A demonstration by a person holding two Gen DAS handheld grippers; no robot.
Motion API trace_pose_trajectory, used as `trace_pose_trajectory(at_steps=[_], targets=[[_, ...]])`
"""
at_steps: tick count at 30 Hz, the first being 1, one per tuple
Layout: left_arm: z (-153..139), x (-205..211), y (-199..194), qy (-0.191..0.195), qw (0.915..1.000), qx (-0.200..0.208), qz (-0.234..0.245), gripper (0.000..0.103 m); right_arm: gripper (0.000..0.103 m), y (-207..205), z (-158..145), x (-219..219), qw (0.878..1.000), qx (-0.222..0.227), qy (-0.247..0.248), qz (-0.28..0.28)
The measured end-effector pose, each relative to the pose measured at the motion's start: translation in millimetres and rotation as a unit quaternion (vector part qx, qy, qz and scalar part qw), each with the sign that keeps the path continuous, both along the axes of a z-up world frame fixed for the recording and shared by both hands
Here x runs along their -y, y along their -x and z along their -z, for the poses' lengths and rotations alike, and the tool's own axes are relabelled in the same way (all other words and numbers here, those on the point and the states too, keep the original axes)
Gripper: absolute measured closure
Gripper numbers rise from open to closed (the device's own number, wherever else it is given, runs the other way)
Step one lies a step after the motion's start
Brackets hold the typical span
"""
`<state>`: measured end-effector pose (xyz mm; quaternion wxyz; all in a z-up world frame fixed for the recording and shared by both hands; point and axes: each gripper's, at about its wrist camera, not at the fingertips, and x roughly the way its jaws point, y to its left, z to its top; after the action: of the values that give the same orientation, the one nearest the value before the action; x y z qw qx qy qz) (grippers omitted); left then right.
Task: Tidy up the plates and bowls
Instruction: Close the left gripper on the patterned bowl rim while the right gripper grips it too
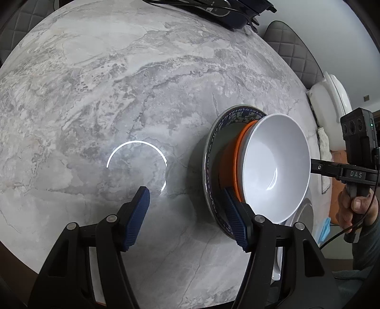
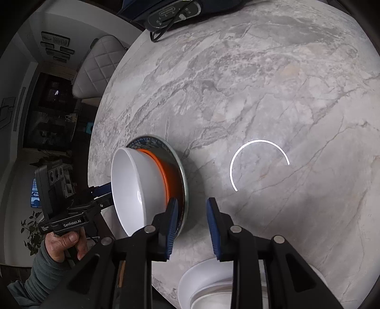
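On the marble table (image 1: 118,95) a white bowl (image 1: 275,166) sits nested in an orange bowl (image 1: 238,161) on a blue-patterned plate (image 1: 210,166). My left gripper (image 1: 187,214) hovers open at the stack's near left side, its right finger in front of the plate's rim. In the right wrist view the same white bowl (image 2: 135,190), orange bowl (image 2: 169,176) and plate (image 2: 184,180) appear. My right gripper (image 2: 192,223) stands open and narrow, the plate's edge in the gap, the pads not pressing on it.
More white dishes (image 2: 206,280) lie at the table's near edge below the right gripper. A black device with a cable (image 2: 171,14) rests at the far edge. Quilted chairs (image 1: 292,52) stand around the table. A ring-light reflection (image 1: 137,164) shines on the marble.
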<state>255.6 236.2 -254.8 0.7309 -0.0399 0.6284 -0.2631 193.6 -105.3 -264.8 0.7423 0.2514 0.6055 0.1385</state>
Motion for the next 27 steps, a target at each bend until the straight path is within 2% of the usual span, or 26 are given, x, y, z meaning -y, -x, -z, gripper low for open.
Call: trace_pose_trajectory(at_steps=[4,8,12,14,15,17,19,27], targets=[[6,6,-7,-0.006,1.0000,0.001,0.003,0.044,0.074,-5,11,-7,1.000,-0.010,-0.003,-0.005],[6,14,-13,-0.003,0.9999,0.007,0.014,0.065,0.076,-9,20,-8,1.000,-0.014,-0.009,-0.007],[6,22,-14,-0.002,0.9996,0.009,0.028,0.076,0.079,-11,22,-9,1.000,-0.003,-0.016,-0.013],[6,24,-16,0.001,0.9996,0.002,0.028,0.081,0.084,-12,22,-10,1.000,0.002,-0.017,-0.018],[6,27,-17,0.004,0.9995,0.001,0.031,0.088,0.086,-13,22,-11,1.000,0.004,-0.018,-0.019],[3,34,-15,-0.001,0.9991,0.004,0.042,0.095,0.093,-13,20,-14,0.999,0.008,-0.023,-0.025],[1,40,-15,-0.018,0.9986,0.012,0.048,0.095,0.093,-15,18,-17,1.000,0.009,-0.016,-0.026],[-5,45,-9,-0.025,0.9984,0.020,0.047,0.095,0.093,-12,18,-16,1.000,0.005,-0.010,-0.002]])
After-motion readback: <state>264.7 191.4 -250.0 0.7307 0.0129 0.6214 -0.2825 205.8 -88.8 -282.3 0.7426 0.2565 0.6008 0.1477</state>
